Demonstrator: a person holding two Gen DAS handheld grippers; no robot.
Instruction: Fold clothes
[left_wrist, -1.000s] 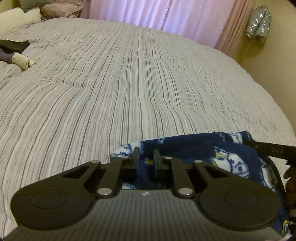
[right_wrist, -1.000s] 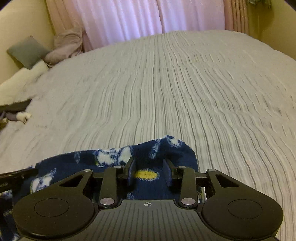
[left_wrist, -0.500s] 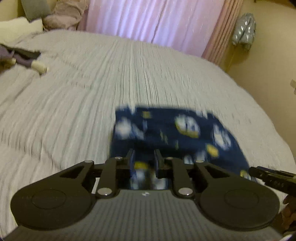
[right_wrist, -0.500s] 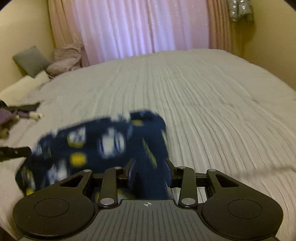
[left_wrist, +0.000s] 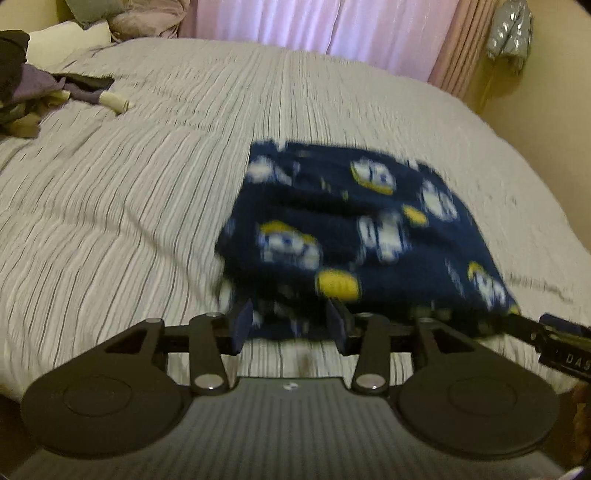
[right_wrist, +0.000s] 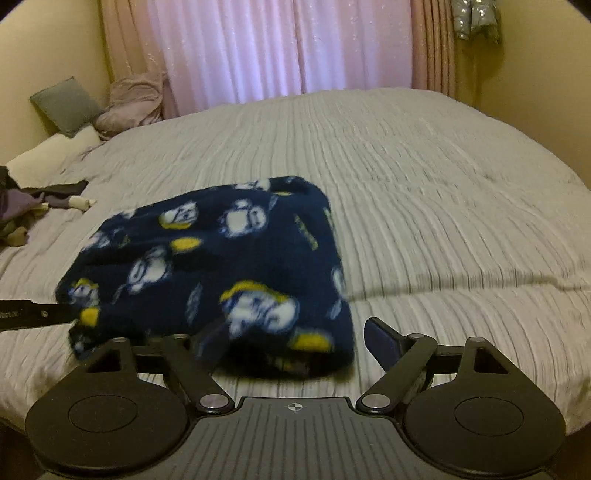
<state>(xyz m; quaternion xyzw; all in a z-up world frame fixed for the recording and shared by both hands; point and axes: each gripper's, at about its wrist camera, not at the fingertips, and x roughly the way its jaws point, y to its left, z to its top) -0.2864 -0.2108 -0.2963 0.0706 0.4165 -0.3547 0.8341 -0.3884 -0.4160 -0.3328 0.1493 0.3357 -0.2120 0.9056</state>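
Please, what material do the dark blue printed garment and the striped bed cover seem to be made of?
The dark blue printed garment looks like fleece or plush: its surface is fuzzy and matt, the edges are thick and soft, and the white and yellow figures have blurred outlines. The striped bed cover looks like a thin woven fabric, perhaps crinkled cotton: fine ridges run along its grey and white stripes, with no shine. Motion blur leaves both uncertain.

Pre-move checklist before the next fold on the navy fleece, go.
1. Left gripper clear of the navy fleece: ok, jaws opening, fingers not pinching cloth.
2. Right gripper clear: ok, jaws opening wide, fleece lies between them unpinched.
3. Fleece lying on the striped bedspread: ok.
4. Fold edges aligned: cannot tell, both views blurred.
5. Bedspread beyond the fleece free for the next fold: ok.
6. Clothes pile apart from the fleece: ok.
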